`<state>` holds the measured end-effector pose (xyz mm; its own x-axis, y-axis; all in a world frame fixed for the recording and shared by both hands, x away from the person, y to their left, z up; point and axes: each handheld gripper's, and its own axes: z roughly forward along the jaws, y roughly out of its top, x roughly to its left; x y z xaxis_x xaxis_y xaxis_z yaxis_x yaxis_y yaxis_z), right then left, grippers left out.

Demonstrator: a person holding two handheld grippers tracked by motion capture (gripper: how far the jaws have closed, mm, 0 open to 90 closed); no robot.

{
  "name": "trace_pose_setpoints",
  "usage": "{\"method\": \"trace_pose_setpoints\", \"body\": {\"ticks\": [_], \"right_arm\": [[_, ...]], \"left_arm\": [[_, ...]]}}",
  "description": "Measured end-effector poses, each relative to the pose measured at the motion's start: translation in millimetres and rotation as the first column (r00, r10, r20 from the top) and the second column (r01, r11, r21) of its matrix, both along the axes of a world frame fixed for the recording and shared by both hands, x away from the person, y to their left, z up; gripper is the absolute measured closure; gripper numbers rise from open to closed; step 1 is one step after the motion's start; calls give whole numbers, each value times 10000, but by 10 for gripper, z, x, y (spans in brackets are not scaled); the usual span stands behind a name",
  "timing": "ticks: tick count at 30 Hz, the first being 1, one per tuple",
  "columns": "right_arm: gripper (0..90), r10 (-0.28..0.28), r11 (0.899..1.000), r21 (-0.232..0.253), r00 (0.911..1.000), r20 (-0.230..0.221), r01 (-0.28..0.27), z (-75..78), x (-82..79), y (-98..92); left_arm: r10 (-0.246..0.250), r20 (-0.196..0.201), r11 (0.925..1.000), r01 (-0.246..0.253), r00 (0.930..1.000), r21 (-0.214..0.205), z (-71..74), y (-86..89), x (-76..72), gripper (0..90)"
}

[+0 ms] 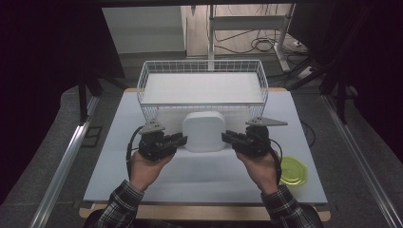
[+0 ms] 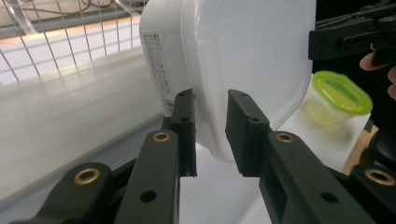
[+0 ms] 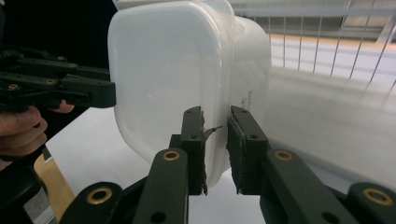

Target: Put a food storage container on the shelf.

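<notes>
A white lidded plastic container (image 1: 204, 131) is being held just in front of the white wire basket (image 1: 203, 88), over the white-topped bench (image 1: 199, 171), between the two tongs. In the high view it is being seen from above, its rounded square face turned up. Its left rim is being gripped by the left tongs (image 1: 181, 139): in the left gripper view the container (image 2: 243, 65) is being pinched at its edge between the two black jaws of the left tongs (image 2: 211, 130), which are being kept narrowly apart around the rim. Its right rim is being clamped in the same way by the right tongs (image 1: 227, 137); in the right gripper view the jaws of the right tongs (image 3: 216, 144) are being closed on the lip of the container (image 3: 182, 79). A printed label is being shown on the container's side wall. A smaller container with a yellow-green lid (image 1: 293, 171) is being left on the bench near the person's right hand (image 1: 260, 166), well apart from the basket.
</notes>
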<state>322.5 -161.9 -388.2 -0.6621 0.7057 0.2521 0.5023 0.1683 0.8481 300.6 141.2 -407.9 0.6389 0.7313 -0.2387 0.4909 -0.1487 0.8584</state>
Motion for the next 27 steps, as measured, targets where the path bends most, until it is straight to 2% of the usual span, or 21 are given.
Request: {"method": "trace_pose_setpoints", "body": {"ticks": [13,23,27], "right_arm": [[769,-32,9999,-96,9974,722,39,311,120,74],[766,-166,9996,225,9970,754,150,465,300,78],[763,-225,9996,206,9967,777,210,510,377,91]], "left_arm": [[222,460,9997,-215,9987,-150,265,45,116,733],[207,724,9995,-190,9972,-246,520,61,277,736],[242,870,9995,-225,9959,-208,611,72,335,740]]}}
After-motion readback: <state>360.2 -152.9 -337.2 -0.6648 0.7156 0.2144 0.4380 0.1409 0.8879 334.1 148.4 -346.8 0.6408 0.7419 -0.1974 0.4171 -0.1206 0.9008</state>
